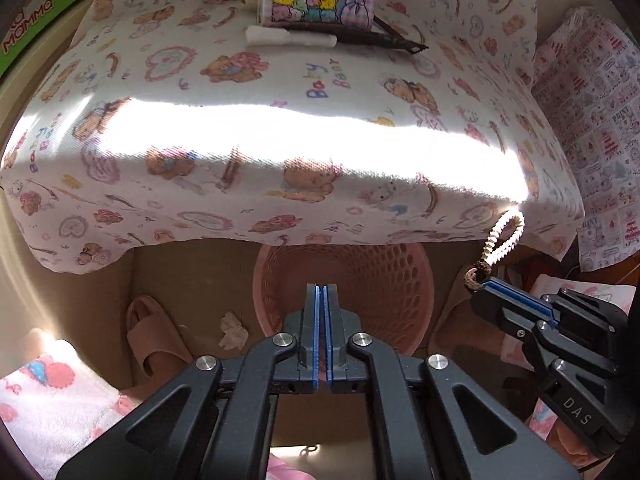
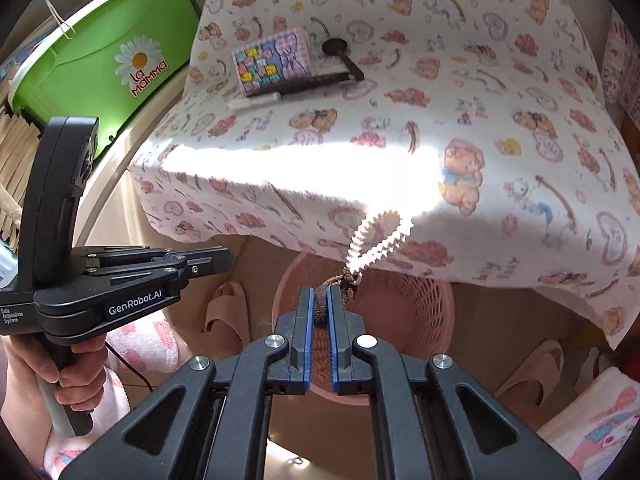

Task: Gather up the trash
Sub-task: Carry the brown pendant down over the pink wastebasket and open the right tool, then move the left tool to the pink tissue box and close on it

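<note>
Holding a cream looped cord [image 2: 378, 240] by its brown knot, our right gripper [image 2: 320, 300] sits centre frame above the pink basket [image 2: 404, 312]; left gripper [image 1: 322, 292] closed, empty. Crumpled tissue [image 1: 233, 330] lower left beside slipper [image 1: 154, 332]; tablecloth [image 1: 280, 140] overhangs.

Basket [image 2: 400, 312] mouth lies open below — table edge [image 2: 460, 268] overhangs its far rim.

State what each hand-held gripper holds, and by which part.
Right hand-held gripper pinches the cream looped cord by its brown knotted end; left hand-held gripper holds nothing.

Pink perforated basket [image 2: 404, 312], bear-print tablecloth [image 2: 460, 92]
</note>
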The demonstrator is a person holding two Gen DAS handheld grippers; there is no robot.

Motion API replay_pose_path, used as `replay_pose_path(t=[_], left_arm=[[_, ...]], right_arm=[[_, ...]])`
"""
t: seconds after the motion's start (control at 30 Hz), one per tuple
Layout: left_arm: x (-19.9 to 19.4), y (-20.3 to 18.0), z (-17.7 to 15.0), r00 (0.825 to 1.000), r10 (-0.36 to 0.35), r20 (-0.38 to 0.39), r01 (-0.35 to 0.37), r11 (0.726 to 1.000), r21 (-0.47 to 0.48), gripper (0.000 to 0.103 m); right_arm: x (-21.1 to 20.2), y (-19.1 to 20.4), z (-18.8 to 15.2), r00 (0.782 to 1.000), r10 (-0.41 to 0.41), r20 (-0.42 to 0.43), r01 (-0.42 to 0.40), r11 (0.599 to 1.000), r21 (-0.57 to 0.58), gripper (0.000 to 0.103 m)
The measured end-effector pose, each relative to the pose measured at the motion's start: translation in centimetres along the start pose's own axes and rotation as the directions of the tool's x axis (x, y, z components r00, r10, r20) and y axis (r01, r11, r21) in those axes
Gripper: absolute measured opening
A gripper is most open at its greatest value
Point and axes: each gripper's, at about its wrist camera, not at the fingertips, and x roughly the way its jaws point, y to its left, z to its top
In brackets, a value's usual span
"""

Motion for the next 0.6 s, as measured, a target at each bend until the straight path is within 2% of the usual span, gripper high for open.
replay_pose_path(t=[0.03,0.1,0.13,0.2,0.3,0.37,0.5,0.57,0.6], left_arm=[[0.5,0.0,-0.2,1.000,0.001,-0.017,-0.001,1.000,0.001,0.008],[1.5,-0.1,-0.5,0.999,0.016,-0.049,-0.016,1.000,0.002,0.024],[1.9,-0.2,-0.6,0.998,0.021,-0.064,-0.021,1.000,0.006,0.028],[2.9,-0.5,-0.8,0.995,0.038,-0.095,-0.035,0.999,0.030,0.046],[3.8,-0.6,-0.8,0.991,0.082,-0.103,-0.079,0.996,0.037,0.056],[4.6,-0.3,-0.7,0.989,0.078,-0.122,-0.076,0.997,0.019,0.060],[6.5,0.4,-0.8,0.979,0.123,-0.165,-0.122,0.992,0.018,0.062],[7.2,0.5,-1.0,0.973,0.135,-0.185,-0.133,0.991,0.021,0.062],[7.3,0.5,-1.1,0.972,0.135,-0.191,-0.134,0.991,0.018,0.062]], right_arm=[[0.6,-0.3,-0.2,1.000,0.000,-0.020,0.001,1.000,0.009,0.007],[1.9,-0.7,-0.6,0.998,-0.005,-0.061,0.007,1.000,0.025,0.007],[2.6,-0.9,-0.7,0.997,0.001,-0.078,0.001,0.999,0.035,0.007],[3.8,-1.4,-0.9,0.994,0.012,-0.110,-0.006,0.998,0.056,0.007],[5.5,-1.9,-1.0,0.989,-0.026,-0.149,0.037,0.997,0.073,0.008],[6.5,-2.5,-1.1,0.984,-0.029,-0.178,0.048,0.993,0.106,0.010],[7.2,-3.7,-1.3,0.977,-0.045,-0.208,0.080,0.983,0.167,0.035],[6.9,-4.2,-1.3,0.976,-0.057,-0.208,0.095,0.980,0.174,0.042],[6.7,-4.2,-1.3,0.977,-0.064,-0.206,0.100,0.980,0.173,0.050]])
